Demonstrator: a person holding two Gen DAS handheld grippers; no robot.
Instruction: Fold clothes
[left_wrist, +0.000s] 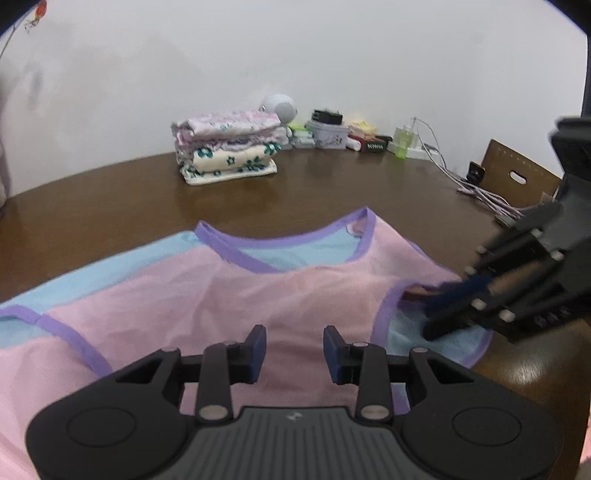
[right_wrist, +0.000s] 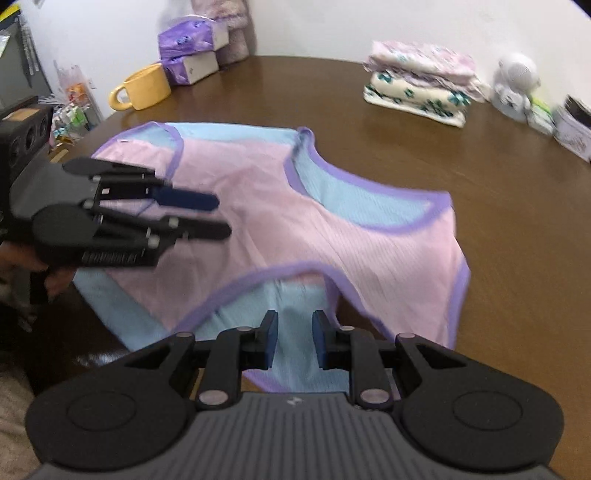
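One pink and blue sleeveless top with purple trim is lying spread flat on the near part of a brown table, neck opening facing the far side. The left gripper is hovering over the top's left half and the right gripper is hanging above the blue panel at its near right armhole, both with jaws parted and gripping nothing. A stack of folded floral clothes is sitting at the table's far edge, a yellow mug at the far left.
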